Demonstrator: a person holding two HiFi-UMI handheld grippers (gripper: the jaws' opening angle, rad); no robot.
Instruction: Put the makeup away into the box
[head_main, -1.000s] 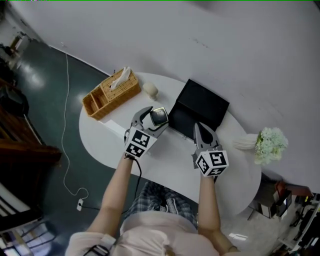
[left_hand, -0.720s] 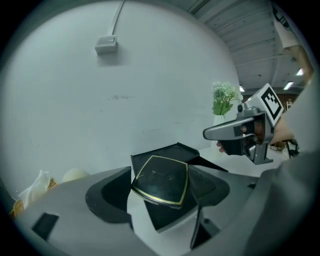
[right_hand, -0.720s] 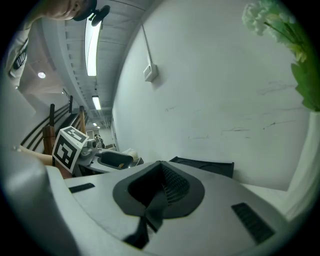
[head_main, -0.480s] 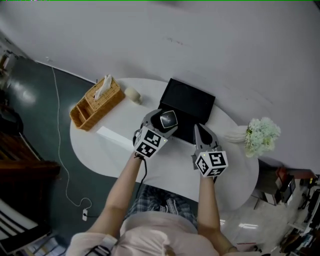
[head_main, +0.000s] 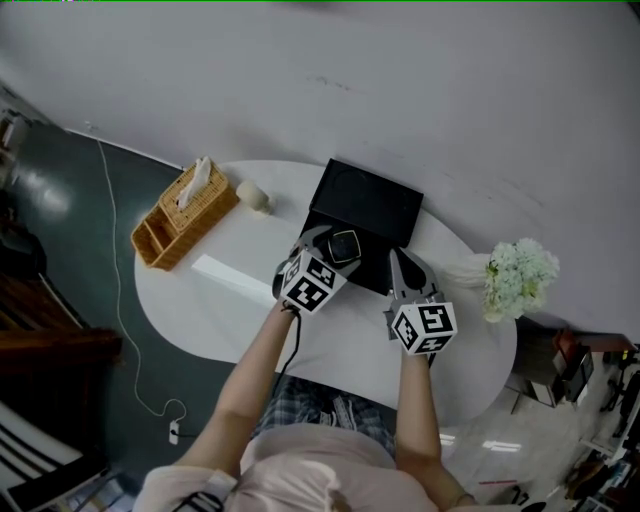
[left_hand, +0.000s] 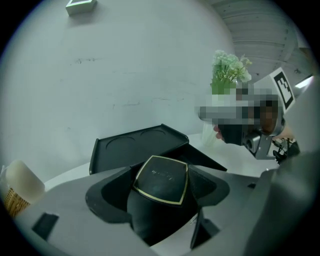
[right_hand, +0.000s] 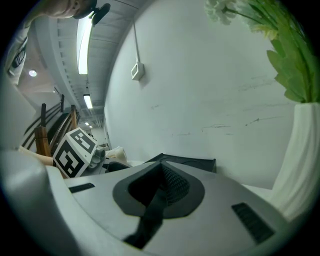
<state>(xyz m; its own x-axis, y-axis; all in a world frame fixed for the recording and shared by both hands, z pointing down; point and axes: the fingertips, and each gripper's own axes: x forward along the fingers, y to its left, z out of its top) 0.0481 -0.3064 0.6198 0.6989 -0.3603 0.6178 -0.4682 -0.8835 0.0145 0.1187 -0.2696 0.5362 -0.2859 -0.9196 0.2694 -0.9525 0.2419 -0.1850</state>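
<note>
We look steeply down on a white oval table (head_main: 225, 320) set against a pale wall. At its far edge a black box (head_main: 375, 200) lies open, its lid tipped back toward the wall. In the left gripper view the inside of the lid shows two round hollows.

The left gripper (head_main: 342, 246) reaches in from the near side, and its jaws pinch a black compact (left_hand: 160, 179) with a thin gold rim. The compact fills the gap between the two dark pads, its flat top turned up. In the head view it sits over the near left part of the open box. We cannot tell whether it touches the box floor.

The right gripper (head_main: 405, 268) is just to the right, pointing at the near right corner of the box. Its jaws are pressed together with nothing between them. Each gripper carries a cube with black-and-white square markers, and a bare forearm leads back from each one to the person at the bottom of the head view.

On the left end of the table stands a wicker basket (head_main: 165, 232) with a white tissue (head_main: 197, 172) poking up from it. A small cream-coloured lump (head_main: 255, 197) sits between the basket and the box. A flat white strip (head_main: 228, 277) lies nearer the person, to the left of the left gripper. At the right end stands a white vase (head_main: 468, 270) holding pale green flowers (head_main: 520, 275), well apart from the box.

A white cable (head_main: 112, 280) trails over the dark floor to the left of the table.
</note>
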